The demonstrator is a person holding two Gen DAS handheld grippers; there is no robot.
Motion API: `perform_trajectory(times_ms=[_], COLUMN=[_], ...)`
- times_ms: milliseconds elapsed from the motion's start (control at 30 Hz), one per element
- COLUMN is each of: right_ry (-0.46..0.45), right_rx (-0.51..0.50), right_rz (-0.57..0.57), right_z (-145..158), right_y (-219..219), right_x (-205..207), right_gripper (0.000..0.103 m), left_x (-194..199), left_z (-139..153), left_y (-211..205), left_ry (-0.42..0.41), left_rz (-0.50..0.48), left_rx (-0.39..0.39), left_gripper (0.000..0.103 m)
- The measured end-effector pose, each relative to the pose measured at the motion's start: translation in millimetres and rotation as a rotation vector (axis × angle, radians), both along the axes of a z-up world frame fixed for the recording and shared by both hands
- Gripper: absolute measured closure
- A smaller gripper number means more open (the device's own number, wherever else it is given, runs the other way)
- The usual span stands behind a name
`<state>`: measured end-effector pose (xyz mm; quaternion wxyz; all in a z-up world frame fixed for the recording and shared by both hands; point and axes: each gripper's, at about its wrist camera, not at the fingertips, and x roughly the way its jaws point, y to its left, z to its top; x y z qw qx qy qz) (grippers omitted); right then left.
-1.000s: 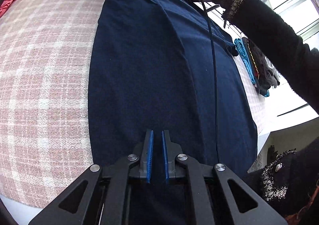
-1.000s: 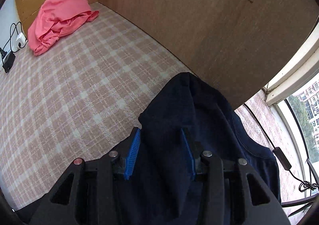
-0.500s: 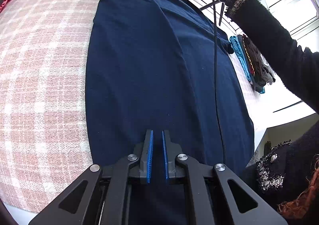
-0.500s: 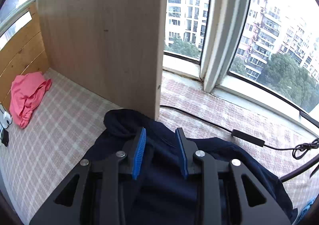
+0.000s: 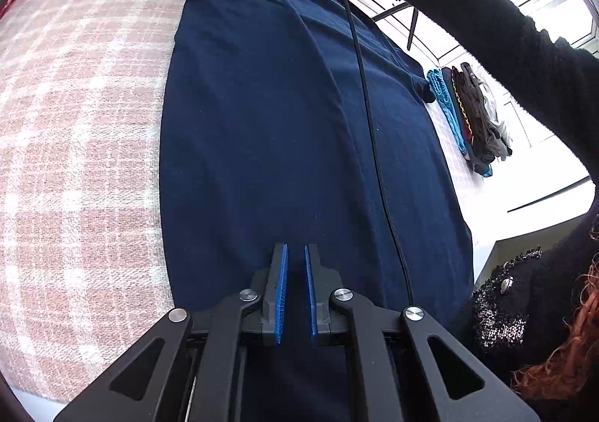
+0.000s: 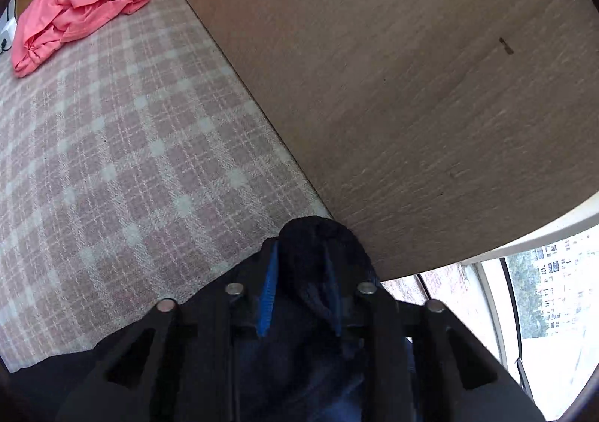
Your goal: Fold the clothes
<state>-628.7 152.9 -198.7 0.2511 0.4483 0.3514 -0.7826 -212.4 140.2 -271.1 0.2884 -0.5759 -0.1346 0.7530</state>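
— What's different at the far end?
— The right gripper [image 6: 301, 264], wide a second ago, is closing its blue pads on a bunched fold of the navy knit garment [image 6: 318, 238]
— Elsewhere?
— Nothing

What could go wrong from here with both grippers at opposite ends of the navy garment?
1. The right gripper is closing on only a small bunch at the far end of the navy garment; a pull could slip it free.
2. The black cable trails across the cloth and might get folded in or drag it.
3. The wooden panel stands right beside that bunch, so the gripper may knock it when lifting.
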Motion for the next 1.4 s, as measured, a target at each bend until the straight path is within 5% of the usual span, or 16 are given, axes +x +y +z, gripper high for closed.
perform_trajectory(times_ms=[133, 200, 267, 367, 467, 600, 800, 933, 1067, 1100, 1133, 1300, 1400], right_ry=[0.033, 0.063, 0.098, 0.108, -0.018, -0.099, -0.192, -0.29, -0.314, -0.344, -0.374, -0.295, -0.286], right_rx=[-0.077, -0.073, -0.025, -0.085, -0.238, -0.164, -0.382, -0.431, -0.45, -0.479, -0.508, -0.556, -0.442], right_rz=[-0.084, -0.104, -0.1, -0.101, -0.109, -0.048, -0.458, -0.468, -0.429, -0.433, -0.437, -0.403, -0.413], right_z=[29.9, 41.3, 44.0, 58.3, 73.6, 44.0, 24.1, 5.9, -3.7, -5.7, -7.8, 11.5, 1.5], right_y=[16.1, 22.1, 25.1, 37.5, 49.9, 45.5, 123.4, 127.5, 126.4, 129.8, 133.2, 144.9, 138.2], right_x=[-17.2, -20.1, -14.6, -7.5, 8.4, 49.7, 18.5, -6.7, -13.4, -14.3, -15.2, -10.9, -17.1], right_gripper=[0.095, 0.085, 0.063, 0.059, 0.059, 0.059, 0.055, 0.054, 0.057, 0.066, 0.096, 0.096, 0.096], left_x=[-0.5, -0.7, -1.3, -0.4, 0.6, 2.3, 4.0, 4.4, 4.4, 4.2, 4.1, 3.5, 3.1], left_z=[-0.4, -0.6, -0.8, -0.2, 0.1, 0.5, 0.5, 0.7, 0.5, 0.3, 0.1, -0.7, -1.3], left_y=[-0.9, -1.3, -1.9, -1.8, -0.8, -0.6, 0.9, 2.6, 2.8, 2.5, 2.2, 0.6, -0.3], left_ry=[-0.005, -0.008, -0.014, -0.017, -0.015, -0.004, 0.006, 0.011, 0.013, 0.012, 0.011, 0.008, 0.006], left_rz=[0.005, 0.007, 0.014, 0.021, 0.019, 0.016, 0.025, 0.028, 0.029, 0.029, 0.029, 0.029, 0.029], left_rx=[0.008, 0.012, 0.018, 0.021, 0.016, 0.008, 0.007, 0.005, 0.007, 0.008, 0.01, 0.018, 0.022], left_gripper=[0.094, 0.094, 0.094, 0.094, 0.094, 0.094, 0.094, 0.094, 0.094, 0.094, 0.094, 0.094, 0.094])
